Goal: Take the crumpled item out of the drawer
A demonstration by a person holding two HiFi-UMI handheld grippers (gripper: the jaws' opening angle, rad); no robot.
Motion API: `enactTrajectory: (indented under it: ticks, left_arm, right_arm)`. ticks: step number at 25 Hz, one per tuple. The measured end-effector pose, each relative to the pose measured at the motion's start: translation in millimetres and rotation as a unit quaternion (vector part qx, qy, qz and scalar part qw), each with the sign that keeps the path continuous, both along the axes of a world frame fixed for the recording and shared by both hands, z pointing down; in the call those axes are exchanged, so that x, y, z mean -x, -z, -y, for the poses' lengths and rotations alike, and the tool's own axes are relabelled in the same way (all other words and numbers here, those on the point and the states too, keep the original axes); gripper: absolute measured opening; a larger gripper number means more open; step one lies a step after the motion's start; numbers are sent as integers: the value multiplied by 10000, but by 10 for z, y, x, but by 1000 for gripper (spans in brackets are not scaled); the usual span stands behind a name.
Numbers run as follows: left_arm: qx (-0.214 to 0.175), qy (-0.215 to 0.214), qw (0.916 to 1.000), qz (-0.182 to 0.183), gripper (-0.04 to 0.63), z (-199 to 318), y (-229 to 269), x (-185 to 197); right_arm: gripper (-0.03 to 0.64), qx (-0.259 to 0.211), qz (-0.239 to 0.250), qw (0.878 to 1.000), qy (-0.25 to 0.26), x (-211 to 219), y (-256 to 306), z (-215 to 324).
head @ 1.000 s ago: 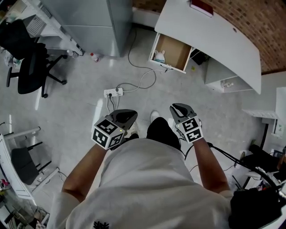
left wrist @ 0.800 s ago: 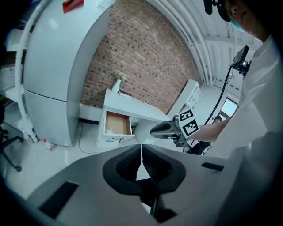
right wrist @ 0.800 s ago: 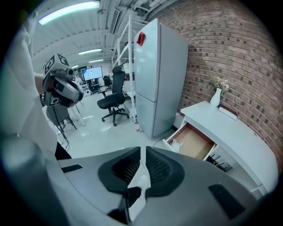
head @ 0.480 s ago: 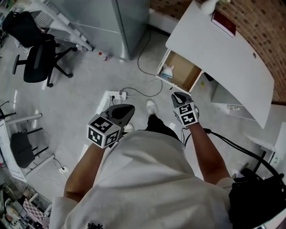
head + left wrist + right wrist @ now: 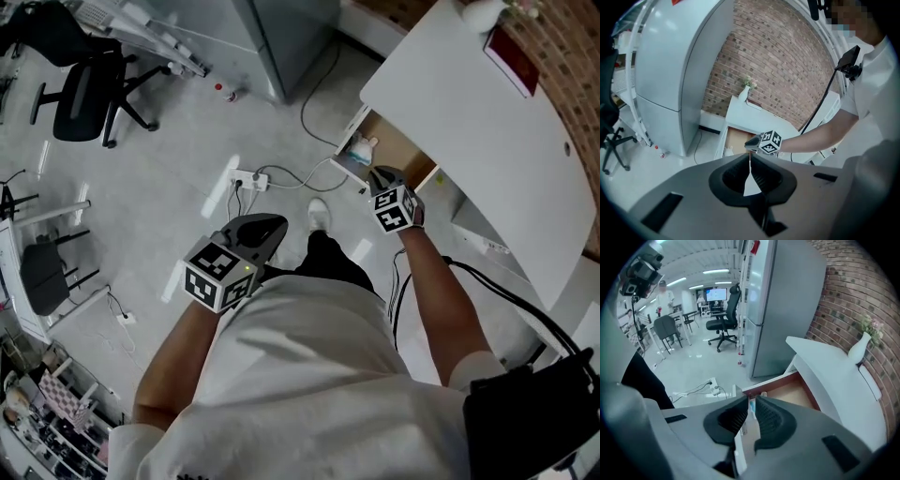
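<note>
The wooden drawer (image 5: 405,156) stands pulled out from under the white desk (image 5: 478,131). A small pale crumpled item (image 5: 360,147) lies in its left front corner, also seen in the left gripper view (image 5: 728,150). My right gripper (image 5: 375,172) reaches out just short of the drawer's front edge, its jaws a narrow gap apart and empty. Through that gap (image 5: 751,398) I look into the drawer (image 5: 794,393). My left gripper (image 5: 276,224) hangs back near my body, shut and empty (image 5: 750,161).
A power strip (image 5: 249,178) and its cables lie on the floor left of the drawer. A tall grey cabinet (image 5: 291,33) stands beyond it. An office chair (image 5: 80,94) is far left. A red book (image 5: 511,56) and a white vase (image 5: 743,93) sit on the desk.
I have walked closer to the desk, so the drawer looks nearer. My right gripper has stretched forward to the drawer's front. The left gripper stayed by my body.
</note>
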State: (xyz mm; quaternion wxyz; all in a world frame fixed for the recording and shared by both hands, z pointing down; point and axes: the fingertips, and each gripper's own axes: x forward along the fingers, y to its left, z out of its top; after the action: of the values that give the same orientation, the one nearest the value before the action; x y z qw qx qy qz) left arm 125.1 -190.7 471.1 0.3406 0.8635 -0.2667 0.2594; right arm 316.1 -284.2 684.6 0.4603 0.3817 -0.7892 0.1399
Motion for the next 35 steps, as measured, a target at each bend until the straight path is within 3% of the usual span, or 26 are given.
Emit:
enactTrajectory:
  ticks: [8, 15, 31, 35]
  left_arm:
    - [294, 96, 9995, 42, 27, 355, -418, -250]
    - [546, 287, 9981, 31, 28, 437, -858, -223]
    - [772, 803, 9938, 1, 27, 557, -1371, 75]
    - [796, 929, 9925, 23, 27, 562, -1470, 142]
  right_arm:
    - [92, 408, -566, 9950, 720, -190, -907, 501]
    - [98, 550, -945, 9884, 1051, -198, -1665, 847]
    - [109, 813, -1563, 9698, 1689, -100, -2592, 1157]
    - [69, 865, -1624, 9683, 1689, -96, -2700, 1195]
